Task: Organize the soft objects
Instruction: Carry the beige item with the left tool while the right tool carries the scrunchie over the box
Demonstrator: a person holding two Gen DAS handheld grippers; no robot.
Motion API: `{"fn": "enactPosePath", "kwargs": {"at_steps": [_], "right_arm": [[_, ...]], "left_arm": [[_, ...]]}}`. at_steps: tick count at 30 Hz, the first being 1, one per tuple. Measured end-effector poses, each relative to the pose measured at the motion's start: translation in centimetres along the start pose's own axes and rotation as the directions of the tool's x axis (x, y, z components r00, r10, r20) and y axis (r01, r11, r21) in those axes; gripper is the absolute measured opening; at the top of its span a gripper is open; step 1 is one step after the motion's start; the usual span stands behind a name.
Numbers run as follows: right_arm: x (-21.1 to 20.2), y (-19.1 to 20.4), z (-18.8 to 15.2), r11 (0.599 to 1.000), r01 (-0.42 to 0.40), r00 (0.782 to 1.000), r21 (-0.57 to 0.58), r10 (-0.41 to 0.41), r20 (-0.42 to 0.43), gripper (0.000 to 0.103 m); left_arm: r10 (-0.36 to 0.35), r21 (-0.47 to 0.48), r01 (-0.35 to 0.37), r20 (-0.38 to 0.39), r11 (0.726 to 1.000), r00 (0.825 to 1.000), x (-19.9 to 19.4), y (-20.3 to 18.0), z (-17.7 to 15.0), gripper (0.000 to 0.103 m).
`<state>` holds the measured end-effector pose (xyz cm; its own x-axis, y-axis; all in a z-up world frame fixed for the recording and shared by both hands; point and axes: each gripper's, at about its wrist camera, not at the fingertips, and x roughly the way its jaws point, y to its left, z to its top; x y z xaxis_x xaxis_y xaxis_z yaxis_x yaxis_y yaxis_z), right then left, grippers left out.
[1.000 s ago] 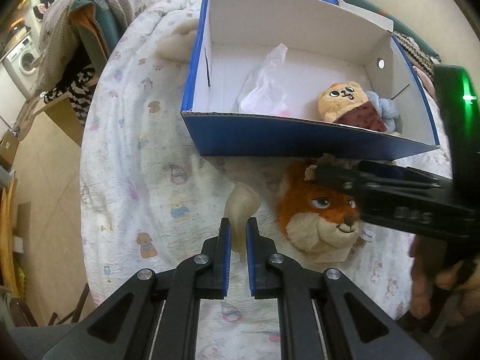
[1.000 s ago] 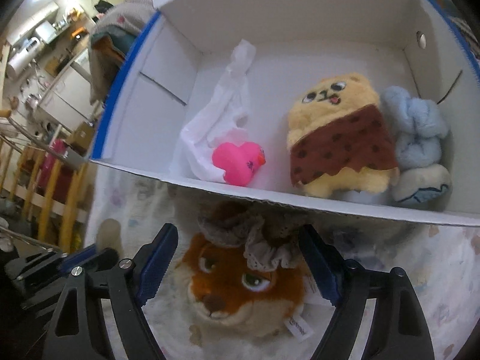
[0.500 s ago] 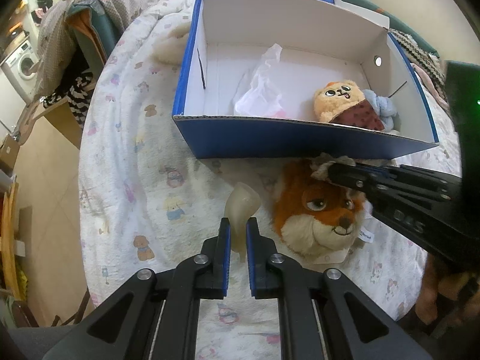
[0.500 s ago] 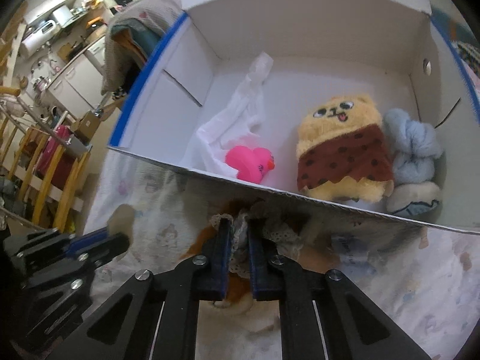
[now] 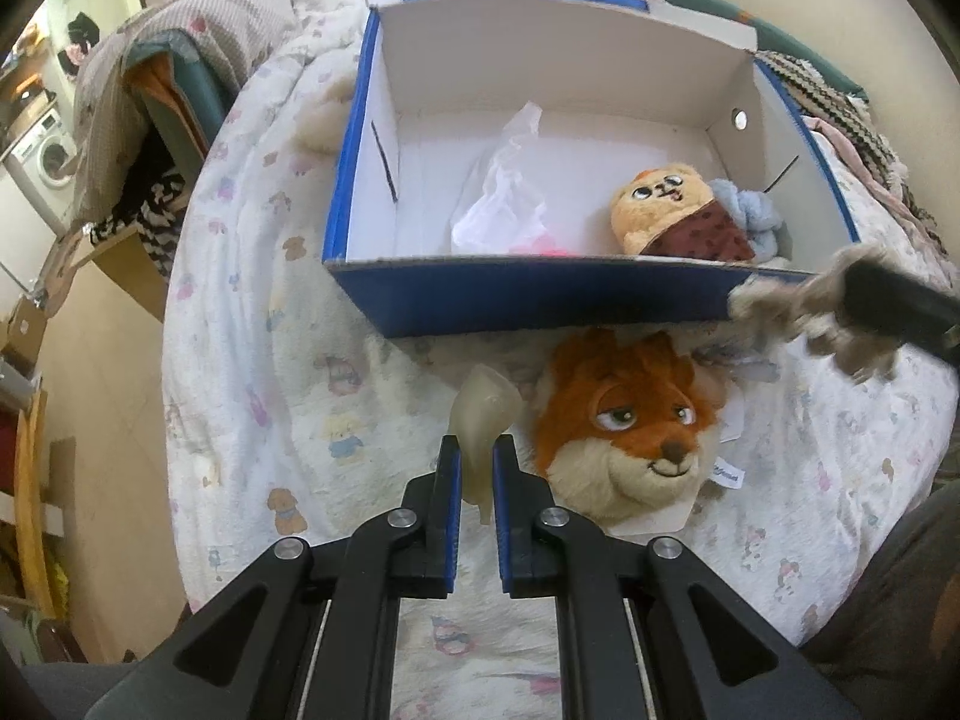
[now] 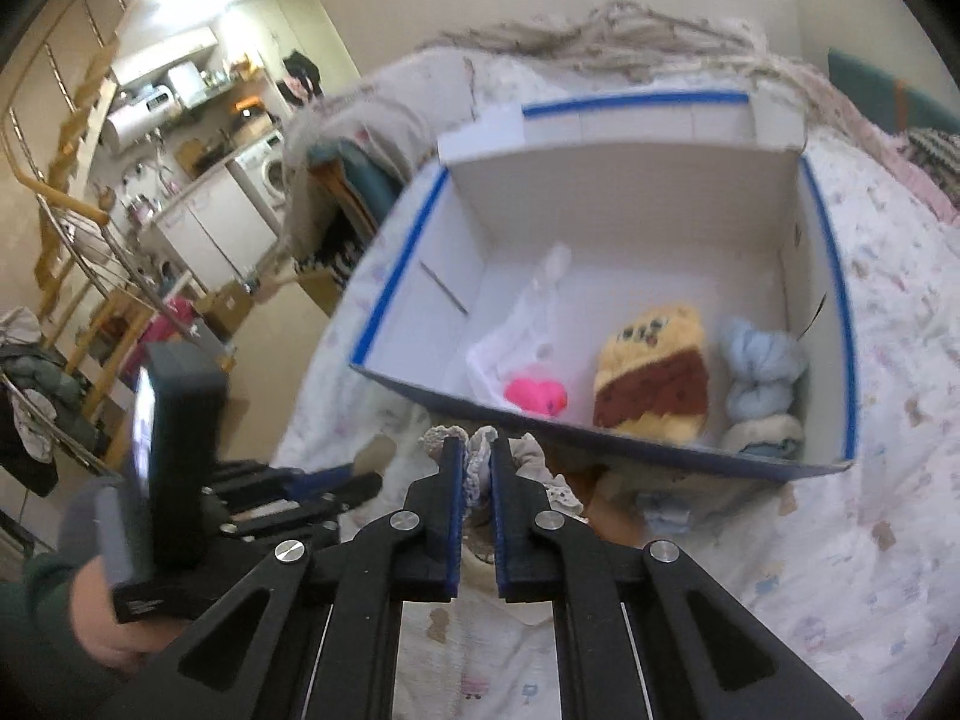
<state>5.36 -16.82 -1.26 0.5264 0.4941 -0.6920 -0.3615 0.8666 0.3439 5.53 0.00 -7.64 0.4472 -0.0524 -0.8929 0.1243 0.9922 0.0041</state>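
My left gripper [image 5: 477, 456] is shut on a pale translucent soft piece [image 5: 486, 414], held low over the printed blanket [image 5: 270, 396]. An orange fox plush head [image 5: 630, 432] lies on the blanket to its right, before the blue box [image 5: 540, 300]. My right gripper [image 6: 477, 459] is shut on a beige lace scrunchie [image 6: 474, 450] and holds it in the air near the box's front wall; the scrunchie also shows in the left wrist view [image 5: 798, 312]. In the box lie a yellow bear plush [image 6: 651, 378], a pink duck [image 6: 537, 396], a white plastic bag [image 6: 528, 324] and blue cloth rolls [image 6: 759, 372].
The blanket covers a rounded surface that drops off at the left to the floor [image 5: 102, 360]. Clothes hang over a chair [image 5: 174, 102] at the back left. A striped knit cloth [image 5: 834, 90] lies behind the box at the right.
My right gripper closed on the lace scrunchie atop the fox head and lifted it up and back. The fox head stays on the blanket. My left gripper keeps hold of the pale piece.
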Motion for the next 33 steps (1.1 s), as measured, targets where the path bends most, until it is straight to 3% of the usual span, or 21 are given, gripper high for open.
{"fn": "enactPosePath", "kwargs": {"at_steps": [9,21,27,33], "right_arm": [[-3.4,-1.2,2.7,0.999,-0.047,0.995,0.025,0.045,0.086,0.009],[-3.0,-3.4,7.6,0.999,-0.037,0.988,0.011,0.035,0.148,0.009],[-0.7,-6.7,9.5,0.997,-0.023,0.987,0.068,0.012,0.157,0.009],[3.8,-10.3,9.9,0.989,0.049,0.995,0.143,-0.061,0.078,0.009]], "left_arm": [[0.004,0.048,-0.009,0.11,0.999,0.994,-3.4,-1.8,1.8,0.009],[-0.018,0.113,-0.004,0.196,0.994,0.98,-4.1,-3.5,8.9,0.01],[-0.041,0.071,0.028,0.188,0.997,0.981,-1.7,-2.9,13.0,0.01],[-0.056,0.038,0.052,0.125,0.998,0.991,2.3,-2.7,15.3,0.01]]}}
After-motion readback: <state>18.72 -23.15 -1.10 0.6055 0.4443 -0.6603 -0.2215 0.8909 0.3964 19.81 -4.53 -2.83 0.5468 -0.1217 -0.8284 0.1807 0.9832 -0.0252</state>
